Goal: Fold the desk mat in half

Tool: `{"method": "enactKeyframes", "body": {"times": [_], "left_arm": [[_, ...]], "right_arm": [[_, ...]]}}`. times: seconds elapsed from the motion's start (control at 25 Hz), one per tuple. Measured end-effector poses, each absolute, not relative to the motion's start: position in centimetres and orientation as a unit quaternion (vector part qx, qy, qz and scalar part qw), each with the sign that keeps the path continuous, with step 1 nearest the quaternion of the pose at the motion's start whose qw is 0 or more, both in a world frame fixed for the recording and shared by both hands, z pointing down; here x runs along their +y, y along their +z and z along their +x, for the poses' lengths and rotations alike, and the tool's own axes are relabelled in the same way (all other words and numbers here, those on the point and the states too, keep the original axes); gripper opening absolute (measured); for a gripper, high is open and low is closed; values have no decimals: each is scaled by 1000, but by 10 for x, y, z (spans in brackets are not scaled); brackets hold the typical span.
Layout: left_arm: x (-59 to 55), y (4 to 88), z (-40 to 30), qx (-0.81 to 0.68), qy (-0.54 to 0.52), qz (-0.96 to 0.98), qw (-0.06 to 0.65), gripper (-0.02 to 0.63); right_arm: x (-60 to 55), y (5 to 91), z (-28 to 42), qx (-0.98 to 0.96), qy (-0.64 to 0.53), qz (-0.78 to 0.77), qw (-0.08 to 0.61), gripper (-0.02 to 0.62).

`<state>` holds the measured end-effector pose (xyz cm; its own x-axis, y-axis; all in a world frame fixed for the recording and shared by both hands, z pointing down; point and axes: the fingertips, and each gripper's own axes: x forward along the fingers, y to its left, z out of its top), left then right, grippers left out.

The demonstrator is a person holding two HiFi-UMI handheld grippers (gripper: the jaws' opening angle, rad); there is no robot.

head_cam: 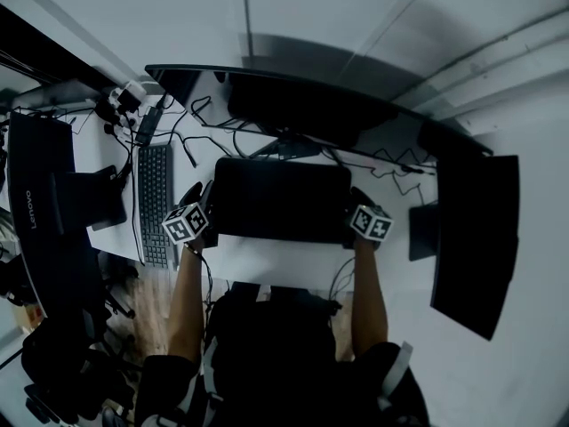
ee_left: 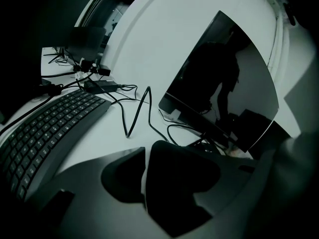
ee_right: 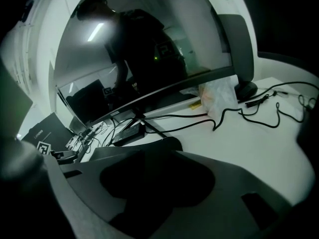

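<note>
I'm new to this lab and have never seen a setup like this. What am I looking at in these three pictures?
There is no robot arm here. A person at a desk holds a left gripper and a right gripper, each carrying a marker cube. The head view comes from a camera on the person's head, looking down. The two gripper views come from cameras riding on the grippers. On the desk lie a black desk mat and a keyboard to its left, with a curved monitor behind. Both grippers sit at the mat's near corners with their fingers apart; neither seems to clamp it.
</note>
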<state>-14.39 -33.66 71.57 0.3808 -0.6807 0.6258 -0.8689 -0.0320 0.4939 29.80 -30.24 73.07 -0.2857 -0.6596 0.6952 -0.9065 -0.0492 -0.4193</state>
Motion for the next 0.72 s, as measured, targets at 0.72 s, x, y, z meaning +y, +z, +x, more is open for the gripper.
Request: {"method": "enactKeyframes", "body": {"times": [0.72], "left_arm": [[-247,557,-129,-485,25,812,325,6]], "right_arm": [[-194,600,216,-716,353,596,83,66]]}}
